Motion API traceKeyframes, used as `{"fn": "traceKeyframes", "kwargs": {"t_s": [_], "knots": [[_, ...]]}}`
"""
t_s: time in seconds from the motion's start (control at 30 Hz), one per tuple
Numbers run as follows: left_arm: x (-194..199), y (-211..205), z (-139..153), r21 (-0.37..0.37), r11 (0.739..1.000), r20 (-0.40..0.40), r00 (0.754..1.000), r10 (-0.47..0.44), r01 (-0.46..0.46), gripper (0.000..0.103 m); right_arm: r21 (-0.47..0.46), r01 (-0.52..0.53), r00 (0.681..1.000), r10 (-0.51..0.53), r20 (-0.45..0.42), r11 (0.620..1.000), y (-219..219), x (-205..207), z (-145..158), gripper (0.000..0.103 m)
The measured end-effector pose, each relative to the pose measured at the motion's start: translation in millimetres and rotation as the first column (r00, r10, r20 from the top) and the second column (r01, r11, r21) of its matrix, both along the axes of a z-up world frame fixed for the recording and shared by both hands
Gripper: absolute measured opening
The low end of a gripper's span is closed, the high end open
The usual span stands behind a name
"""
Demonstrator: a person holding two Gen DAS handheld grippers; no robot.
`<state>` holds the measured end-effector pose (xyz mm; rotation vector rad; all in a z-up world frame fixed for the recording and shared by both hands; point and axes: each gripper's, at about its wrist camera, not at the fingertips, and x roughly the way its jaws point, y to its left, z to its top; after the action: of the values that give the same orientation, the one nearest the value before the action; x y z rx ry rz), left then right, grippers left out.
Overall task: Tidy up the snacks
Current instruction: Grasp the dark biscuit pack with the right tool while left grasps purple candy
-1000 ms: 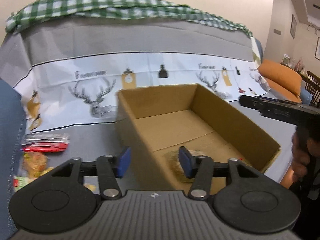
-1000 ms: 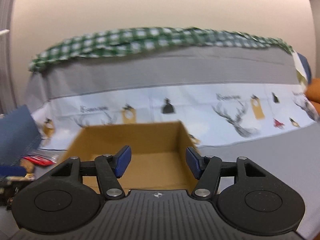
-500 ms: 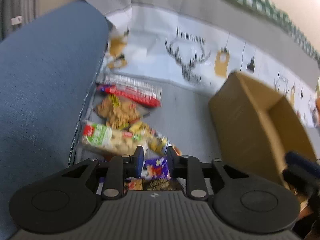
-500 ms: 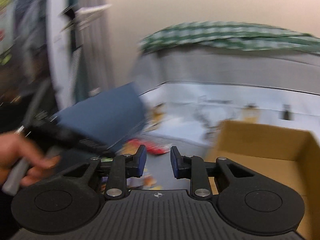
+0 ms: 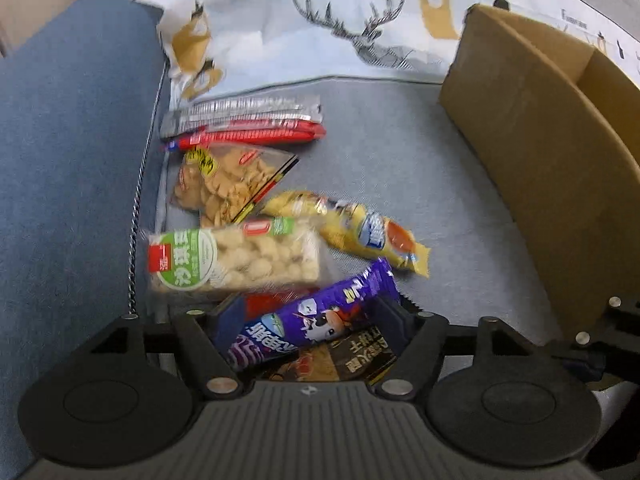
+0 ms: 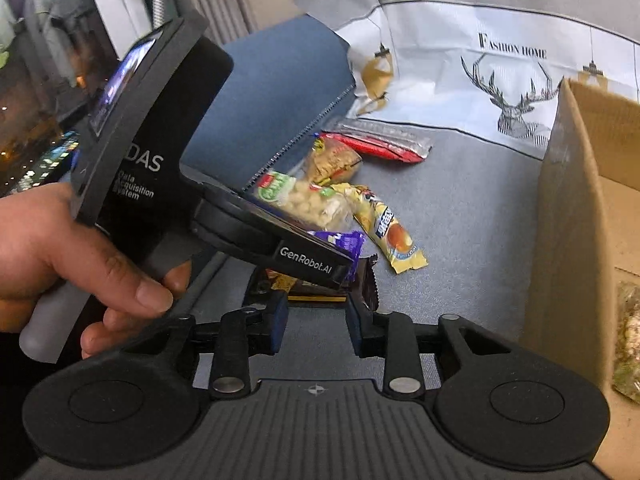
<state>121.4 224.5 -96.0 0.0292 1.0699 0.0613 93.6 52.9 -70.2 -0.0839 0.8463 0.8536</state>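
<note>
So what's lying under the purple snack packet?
Under the purple snack packet lie a dark packet with gold lettering and a red wrapper; the purple packet and the left hand-held gripper cover the rest of each.

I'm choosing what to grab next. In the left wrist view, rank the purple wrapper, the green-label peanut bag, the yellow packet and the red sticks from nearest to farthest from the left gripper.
1. Purple wrapper: between the opening fingers of the left gripper.
2. Green-label peanut bag: just beyond, to the left.
3. Yellow packet: beyond, right of centre; close to the peanut bag's rank.
4. Red sticks: farthest, by the printed cloth.
</note>
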Motion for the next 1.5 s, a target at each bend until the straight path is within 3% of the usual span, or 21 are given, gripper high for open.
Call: {"fn": "traceKeyframes", "kwargs": {"t_s": [0.03,0.07,0.13,0.23,0.33,0.43,0.53,0.63,0.8,0.9,1.03,1.13,1.23,1.43,1.5], "knots": [[1,5,-2,-0.024,1.000,-0.014,1.000,0.019,-0.019,0.044,-0.005,0.004,1.000,-0.004,-0.003,1.000,3,1,-2,0.043],[2,13,-2,-0.048,0.997,-0.028,0.998,0.054,-0.055,0.031,-0.010,0.005,1.000,-0.005,-0.003,1.000,7,2,-4,0.045],[-1,27,0,-0.090,0.989,-0.037,0.992,0.118,-0.121,0.021,-0.019,0.000,1.000,0.000,0.004,1.000,11,-4,-7,0.051],[-9,44,7,-0.145,0.967,-0.021,0.978,0.209,-0.210,0.014,-0.046,-0.036,0.998,0.038,0.057,0.998,19,-7,-9,0.061],[-15,50,14,-0.179,0.957,-0.006,0.973,0.232,-0.230,0.014,-0.085,-0.090,0.986,0.101,0.133,0.992,33,-10,-11,0.073],[-16,49,16,-0.168,0.959,-0.007,0.973,0.230,-0.227,0.016,-0.113,-0.143,0.978,0.157,0.135,0.983,49,-10,-18,0.082],[-18,52,20,-0.192,0.954,0.013,0.972,0.237,-0.230,0.028,-0.114,-0.084,0.992,0.093,0.082,0.990,58,-1,-29,0.082],[-19,52,22,-0.199,0.952,0.018,0.971,0.240,-0.232,0.028,-0.059,0.015,1.000,-0.017,-0.018,0.998,56,14,-37,0.087],[-16,50,21,-0.193,0.953,0.022,0.970,0.242,-0.234,0.030,-0.038,0.089,0.996,-0.090,-0.029,0.995,64,21,-44,0.088],[-16,50,21,-0.184,0.957,0.022,0.972,0.234,-0.227,0.031,-0.108,0.060,0.997,-0.054,0.056,0.992,78,14,-51,0.088],[-15,47,18,-0.161,0.965,0.006,0.978,0.211,-0.207,0.042,-0.288,-0.051,0.970,0.116,0.213,0.956,89,-9,-59,0.085],[-16,42,14,-0.143,0.971,-0.022,0.982,0.188,-0.189,0.053,-0.321,-0.072,0.971,0.140,0.195,0.944,78,-13,-56,0.085],[-16,37,8,-0.111,0.978,-0.055,0.984,0.169,-0.174,0.057,-0.350,-0.066,0.973,0.138,0.185,0.934,64,-16,-54,0.085],[-15,32,-4,-0.050,0.987,-0.119,0.982,0.147,-0.154,0.056,-0.361,-0.040,0.978,0.110,0.175,0.932,47,-17,-56,0.085],[-14,31,-7,-0.030,0.988,-0.137,0.980,0.145,-0.150,0.042,-0.350,-0.024,0.981,0.089,0.170,0.936,42,-15,-55,0.085]]}}
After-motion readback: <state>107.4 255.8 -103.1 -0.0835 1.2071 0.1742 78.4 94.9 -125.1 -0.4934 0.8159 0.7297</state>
